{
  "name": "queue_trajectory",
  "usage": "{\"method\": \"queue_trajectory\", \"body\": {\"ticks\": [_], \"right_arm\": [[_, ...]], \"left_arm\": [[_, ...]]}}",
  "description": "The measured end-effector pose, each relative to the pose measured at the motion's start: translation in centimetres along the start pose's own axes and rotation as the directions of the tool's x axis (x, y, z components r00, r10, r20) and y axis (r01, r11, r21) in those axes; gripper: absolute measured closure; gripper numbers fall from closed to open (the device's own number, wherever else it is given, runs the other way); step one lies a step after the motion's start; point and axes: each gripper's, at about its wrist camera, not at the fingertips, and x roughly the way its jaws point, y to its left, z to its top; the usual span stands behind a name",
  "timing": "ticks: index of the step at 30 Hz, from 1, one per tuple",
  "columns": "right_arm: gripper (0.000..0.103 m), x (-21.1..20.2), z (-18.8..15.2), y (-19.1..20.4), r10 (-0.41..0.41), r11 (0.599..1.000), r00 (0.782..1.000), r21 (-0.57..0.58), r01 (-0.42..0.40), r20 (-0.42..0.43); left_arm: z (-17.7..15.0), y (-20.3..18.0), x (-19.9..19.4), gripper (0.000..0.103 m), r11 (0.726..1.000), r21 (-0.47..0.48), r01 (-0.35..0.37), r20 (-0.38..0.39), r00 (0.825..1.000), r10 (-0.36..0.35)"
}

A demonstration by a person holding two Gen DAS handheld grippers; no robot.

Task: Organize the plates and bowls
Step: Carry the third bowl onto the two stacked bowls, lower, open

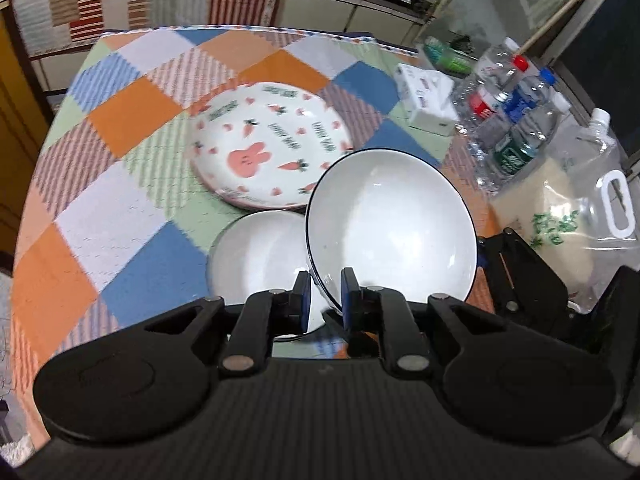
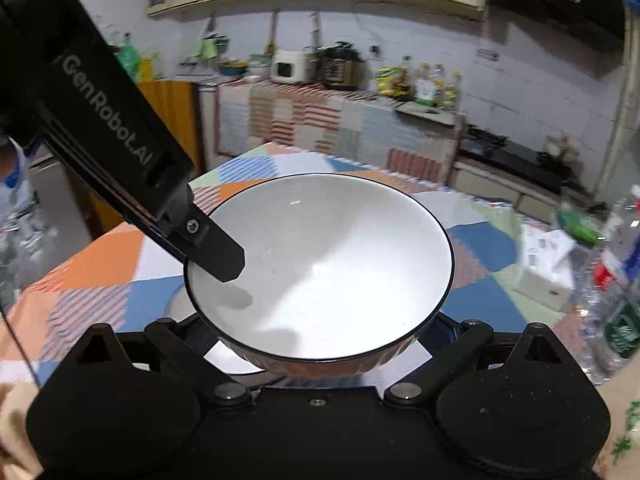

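While the left tongs [image 1: 325, 294] pinch the bowl's [image 1: 390, 224] rim and the right tongs [image 2: 320, 340] clasp its sides, centre it above the lower bowl [image 1: 260, 256] on the counter [image 1: 120, 184] before nesting.

Dim indoor light; glare on the bowl [image 2: 320, 264]; motion blur on the bottles [image 1: 508, 120]; fisheye bends the edges.
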Motion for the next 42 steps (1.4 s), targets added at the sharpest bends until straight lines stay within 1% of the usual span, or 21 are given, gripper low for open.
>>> {"method": "queue_trajectory", "body": {"ticks": [3, 5, 10, 16, 22, 25, 29, 35, 36, 38, 40, 42], "right_arm": [[0.003, 0.3, 0.3, 0.2, 0.094, 0.995, 0.996, 0.017, -0.093, -0.013], [0.003, 0.7, 0.2, 0.6, 0.122, 0.993, 0.992, 0.015, -0.121, -0.023], [0.003, 2.3, 0.0, 2.3, 0.140, 0.990, 0.988, -0.026, -0.142, -0.059], [0.003, 3.3, 0.1, 2.6, 0.164, 0.983, 0.980, -0.065, -0.172, -0.114], [0.003, 3.9, -0.1, 2.8, 0.199, 0.970, 0.965, -0.108, -0.219, -0.172], [0.003, 4.0, -0.4, 3.3, 0.191, 0.965, 0.963, -0.141, -0.219, -0.190], [0.003, 4.3, -0.7, 3.8, 0.144, 0.970, 0.972, -0.170, -0.177, -0.188], [0.004, 4.5, -0.9, 3.8, 0.119, 0.976, 0.975, -0.157, -0.150, -0.187], [0.004, 4.3, -0.9, 3.8, 0.119, 0.975, 0.976, -0.162, -0.149, -0.182], [0.004, 4.1, -1.0, 3.9, 0.115, 0.976, 0.978, -0.164, -0.145, -0.177], [0.004, 3.7, -1.1, 3.9, 0.114, 0.977, 0.979, -0.162, -0.142, -0.169], [0.004, 2.9, -1.2, 3.8, 0.126, 0.978, 0.979, -0.147, -0.150, -0.159]], "left_arm": [[-0.5, 2.1, -0.1, 0.090, 0.999, -0.050, 0.015, -0.007, 1.000, -0.015], [-0.8, 3.1, 0.1, 0.090, 0.997, -0.073, 0.020, -0.013, 1.000, -0.021], [-1.4, 4.4, 1.2, 0.090, 0.995, -0.102, -0.004, -0.029, 1.000, 0.001], [-1.7, 5.0, 2.4, 0.090, 0.994, -0.109, -0.027, -0.060, 0.998, 0.020], [-1.6, 4.3, 3.2, 0.090, 0.992, -0.046, -0.115, -0.059, 0.992, 0.113], [-1.7, 4.2, 3.7, 0.090, 0.989, -0.033, -0.146, -0.060, 0.988, 0.144], [-1.9, 4.0, 4.3, 0.088, 0.984, -0.013, -0.176, -0.053, 0.983, 0.175], [-2.4, 3.5, 5.1, 0.088, 0.979, 0.011, -0.203, -0.036, 0.978, 0.203], [-2.4, 3.6, 5.0, 0.088, 0.980, 0.001, -0.200, -0.032, 0.979, 0.200], [-2.3, 4.0, 4.7, 0.079, 0.978, -0.025, -0.207, -0.031, 0.978, 0.207], [-2.1, 4.7, 3.5, 0.071, 0.979, -0.060, -0.197, 0.018, 0.980, 0.198], [-1.9, 5.7, 2.2, 0.067, 0.982, -0.107, -0.157, 0.066, 0.984, 0.165]]}}
